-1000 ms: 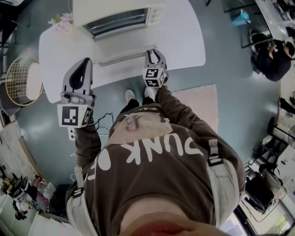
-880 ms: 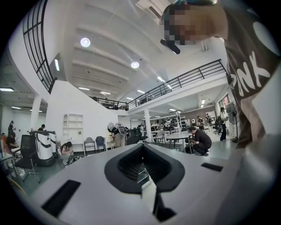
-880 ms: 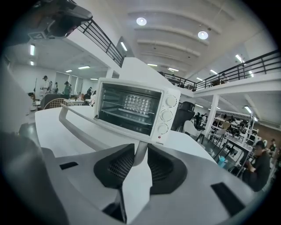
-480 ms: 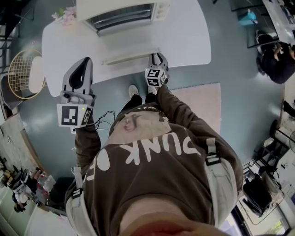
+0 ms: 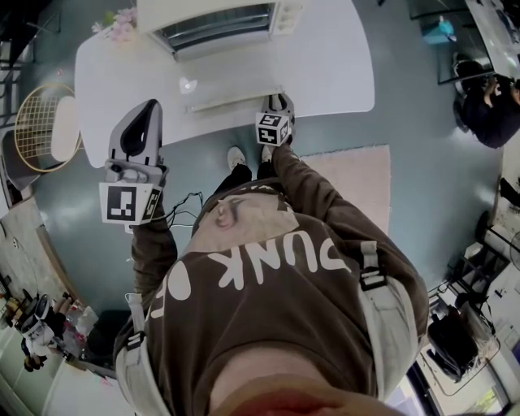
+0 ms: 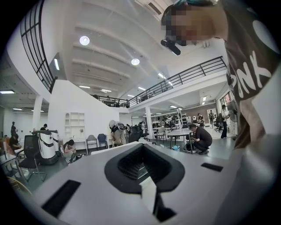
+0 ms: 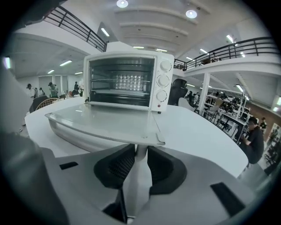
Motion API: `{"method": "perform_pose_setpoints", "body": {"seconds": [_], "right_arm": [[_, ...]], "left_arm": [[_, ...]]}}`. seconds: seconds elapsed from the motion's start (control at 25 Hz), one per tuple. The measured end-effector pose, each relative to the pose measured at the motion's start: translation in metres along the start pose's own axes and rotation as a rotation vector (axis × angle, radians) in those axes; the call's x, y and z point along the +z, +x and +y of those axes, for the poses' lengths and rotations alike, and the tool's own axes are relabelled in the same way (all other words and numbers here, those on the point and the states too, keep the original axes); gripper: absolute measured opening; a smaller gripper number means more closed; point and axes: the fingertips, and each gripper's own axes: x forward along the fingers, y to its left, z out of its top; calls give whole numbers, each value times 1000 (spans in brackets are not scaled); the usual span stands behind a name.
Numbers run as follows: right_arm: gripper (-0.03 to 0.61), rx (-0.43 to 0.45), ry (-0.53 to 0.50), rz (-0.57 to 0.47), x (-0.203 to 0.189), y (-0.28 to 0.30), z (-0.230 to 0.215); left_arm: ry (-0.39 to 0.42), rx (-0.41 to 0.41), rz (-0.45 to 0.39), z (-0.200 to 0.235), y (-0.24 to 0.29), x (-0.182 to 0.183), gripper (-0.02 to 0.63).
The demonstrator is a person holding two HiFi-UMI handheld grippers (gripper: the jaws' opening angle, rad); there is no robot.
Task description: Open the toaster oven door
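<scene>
A white toaster oven (image 7: 127,81) stands at the far middle of a white worktop (image 5: 325,65), three control knobs (image 7: 163,80) down its right side. Its glass door (image 7: 105,121) hangs fully down, lying almost flat and pointing toward the person, with the rack visible inside.

The right tool (image 7: 139,154) is clenched on the right-hand post of the door handle (image 7: 79,138), just under the door's near right corner. The left tool (image 5: 140,134) is closed on nothing, held off the worktop's near left edge and pointing up into the room.

The door looks stiff and hinged, and its glass pane is likely breakable and slippery. The handle bar is probably the safest place to hold. The oven seems light enough to slide or tip if the door is pressed down hard.

The door's near edge sits close to the worktop's near edge, leaving little room there. Bare worktop lies open to the right and left of the oven. A small bunch of flowers (image 5: 114,24) sits at the far left corner. A pale rug (image 5: 349,179) lies on the floor to the near right.
</scene>
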Motion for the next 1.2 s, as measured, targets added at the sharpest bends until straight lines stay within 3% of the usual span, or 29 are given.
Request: {"method": "perform_pose_setpoints", "body": {"seconds": [0.24,0.52,0.76,0.96,1.2], "right_arm": [[101,35,-26,-14,-1,-4,0],[67,40,-221,-24,-15,-15,-9],[74,23,-232,-40,-14,-27,-33],[72,30,-217,-185,44,-62,-45],[66,181,-229,-388,165,-114,-21]], "left_arm": [[-6,-5,-8,-1,-2,1,3],[-10,-11,-13,-4,0,1,3],[-16,-19,-17,-4,7,-1,3],[-18,-19,-29,-1,7,0,3],[-20,-11,-44,-1,11,2,3]]}}
